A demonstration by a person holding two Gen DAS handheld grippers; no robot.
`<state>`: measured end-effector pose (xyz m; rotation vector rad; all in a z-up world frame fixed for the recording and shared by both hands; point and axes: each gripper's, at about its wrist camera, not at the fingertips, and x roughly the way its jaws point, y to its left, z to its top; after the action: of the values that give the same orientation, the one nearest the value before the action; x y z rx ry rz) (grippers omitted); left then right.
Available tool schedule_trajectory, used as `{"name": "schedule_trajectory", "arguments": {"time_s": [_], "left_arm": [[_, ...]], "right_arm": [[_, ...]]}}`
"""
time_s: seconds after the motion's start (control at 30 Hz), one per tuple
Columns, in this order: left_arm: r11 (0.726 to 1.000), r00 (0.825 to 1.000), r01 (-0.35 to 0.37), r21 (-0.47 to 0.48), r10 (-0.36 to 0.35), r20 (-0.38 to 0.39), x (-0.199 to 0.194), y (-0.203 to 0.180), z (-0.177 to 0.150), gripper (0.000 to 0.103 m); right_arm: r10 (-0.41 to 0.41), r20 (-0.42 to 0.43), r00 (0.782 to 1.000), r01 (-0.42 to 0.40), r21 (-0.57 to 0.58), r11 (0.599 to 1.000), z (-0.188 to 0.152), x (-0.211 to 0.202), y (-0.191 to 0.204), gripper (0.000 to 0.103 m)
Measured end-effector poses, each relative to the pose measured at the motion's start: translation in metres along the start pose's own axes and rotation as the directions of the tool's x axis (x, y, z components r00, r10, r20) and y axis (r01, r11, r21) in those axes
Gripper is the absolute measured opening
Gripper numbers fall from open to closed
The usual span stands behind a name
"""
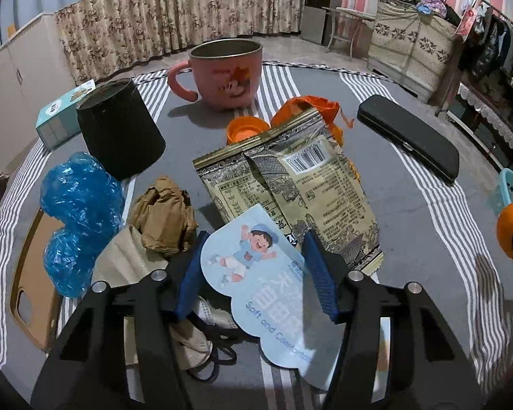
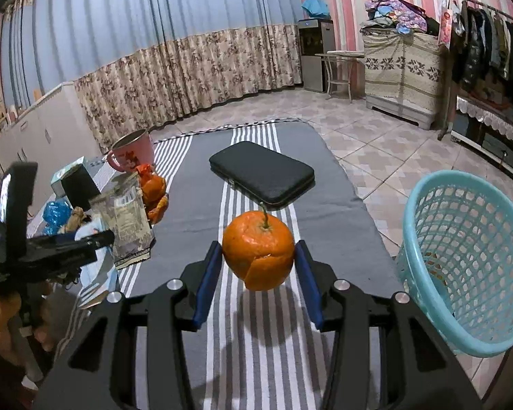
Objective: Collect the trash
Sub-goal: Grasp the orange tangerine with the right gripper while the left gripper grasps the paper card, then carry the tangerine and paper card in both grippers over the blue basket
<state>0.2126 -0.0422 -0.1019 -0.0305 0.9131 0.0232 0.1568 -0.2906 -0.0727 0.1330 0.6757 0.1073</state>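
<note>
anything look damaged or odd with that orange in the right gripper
Yes. The orange held between the right gripper's fingers has its peel split and lifting along the lower front, so it looks like an emptied peel shell rather than whole fruit.

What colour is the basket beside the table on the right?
Light turquoise blue, a plastic lattice basket; it shows best in the right wrist view.

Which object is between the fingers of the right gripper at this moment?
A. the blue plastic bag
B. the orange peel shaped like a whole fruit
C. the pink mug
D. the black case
B: in the right wrist view the right gripper has its blue pads pressed on both sides of the orange peel, lifted above the striped cloth beside the turquoise basket.
</note>
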Motion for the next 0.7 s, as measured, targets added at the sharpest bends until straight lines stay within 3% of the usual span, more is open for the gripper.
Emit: {"name": "schedule_trajectory", "arguments": {"time_s": [0.1,0.17,0.27,0.7], "left_arm": [[1.000,1.000,0.007,0.000,-0.007,0.009,-0.004,-0.001,0.001,0.046],[1.000,1.000,0.003,0.011,-0.004,0.017,-0.007,-0.003,0.001,0.022],[1.000,1.000,0.014,0.027,-0.015,0.020,-0.010,-0.006,0.002,0.014],[0.993,0.984,0.060,0.105,-0.077,0.163,-0.067,-0.028,0.008,0.001]], "right_arm": [[0.006,0.011,1.000,-0.006,0.011,1.000,0.001,-0.003,-0.003,0.044],[0.011,0.017,1.000,-0.012,0.022,1.000,0.002,-0.004,-0.005,0.044],[0.019,0.026,0.999,-0.020,0.033,0.999,0.003,-0.007,-0.007,0.044],[0.029,0.073,0.997,-0.035,0.094,0.995,0.007,-0.020,-0.025,0.044]]}}
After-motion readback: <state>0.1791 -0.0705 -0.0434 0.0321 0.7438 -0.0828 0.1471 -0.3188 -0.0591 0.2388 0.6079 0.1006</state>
